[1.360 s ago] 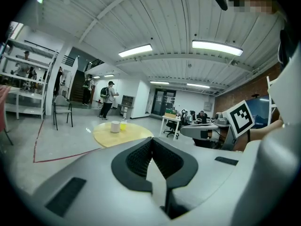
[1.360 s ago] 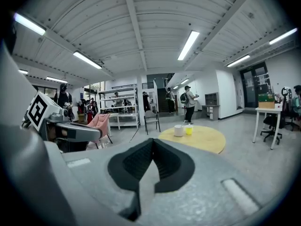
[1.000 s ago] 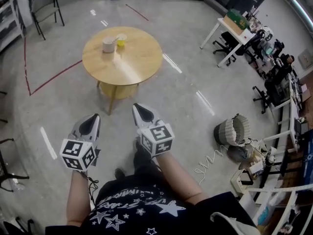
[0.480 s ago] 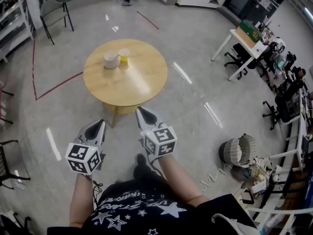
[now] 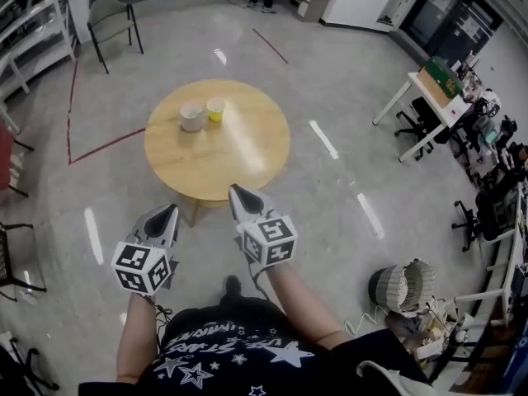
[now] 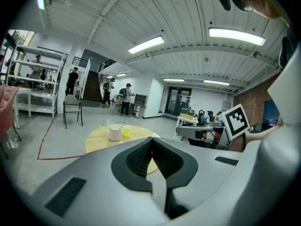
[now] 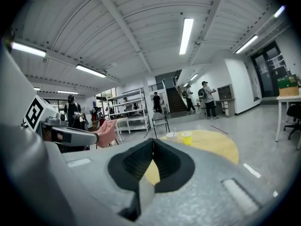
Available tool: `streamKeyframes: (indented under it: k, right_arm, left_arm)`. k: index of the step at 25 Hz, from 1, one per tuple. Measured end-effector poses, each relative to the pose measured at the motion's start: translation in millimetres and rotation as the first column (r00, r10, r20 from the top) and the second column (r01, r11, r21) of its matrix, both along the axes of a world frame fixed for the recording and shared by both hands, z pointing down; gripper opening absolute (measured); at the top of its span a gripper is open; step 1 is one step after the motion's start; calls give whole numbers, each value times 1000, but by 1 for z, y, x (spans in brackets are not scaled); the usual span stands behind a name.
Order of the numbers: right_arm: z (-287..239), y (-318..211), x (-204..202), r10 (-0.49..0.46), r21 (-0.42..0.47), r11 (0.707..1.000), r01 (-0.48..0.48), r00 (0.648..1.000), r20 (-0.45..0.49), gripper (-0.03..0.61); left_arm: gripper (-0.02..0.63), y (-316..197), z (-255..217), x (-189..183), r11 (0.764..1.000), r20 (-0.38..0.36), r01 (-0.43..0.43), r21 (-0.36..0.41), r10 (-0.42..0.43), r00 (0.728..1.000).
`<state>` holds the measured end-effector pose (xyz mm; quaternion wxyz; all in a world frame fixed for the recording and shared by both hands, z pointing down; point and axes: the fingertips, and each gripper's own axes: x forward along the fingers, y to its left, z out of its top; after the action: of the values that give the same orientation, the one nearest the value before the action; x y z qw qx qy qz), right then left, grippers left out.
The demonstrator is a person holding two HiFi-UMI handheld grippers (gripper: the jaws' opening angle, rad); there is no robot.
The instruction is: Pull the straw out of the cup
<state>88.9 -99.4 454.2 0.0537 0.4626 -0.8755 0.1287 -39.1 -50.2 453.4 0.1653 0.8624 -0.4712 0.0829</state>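
A round wooden table [image 5: 239,151] stands ahead on the grey floor. On its far left part sit a white cup [image 5: 191,115] and a yellow cup [image 5: 216,110] side by side. A thin straw [image 6: 122,125] leans between them; which cup holds it I cannot tell. My left gripper [image 5: 169,211] and right gripper [image 5: 233,191] hang in the air short of the table's near edge, both shut and empty. The cups show small in the left gripper view [image 6: 115,132] and the right gripper view [image 7: 186,137].
A grey chair [image 5: 111,19] stands far left behind the table, by shelving [image 5: 33,15]. Red tape lines [image 5: 99,143] mark the floor. A white desk with office chairs [image 5: 433,97] is at the right, a round fan [image 5: 400,287] on the floor nearer. People stand far back.
The table and cups have come closer and lower in the head view as I walk toward them. Both grippers stay shut and held out in front.
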Motion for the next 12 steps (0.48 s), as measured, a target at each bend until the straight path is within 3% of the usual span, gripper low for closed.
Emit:
streamKeyframes:
  k: [7,12]
  right_arm:
    - [5,-32,13,-84,-7,996,84,996,3,0]
    - [7,-44,8,-118,-21,993,118,993,12,0]
  left_arm:
    - [8,-22,0,16,997,14,82,4,-82,997]
    - [6,-29,0,19,996,41,88,-8,-87,995]
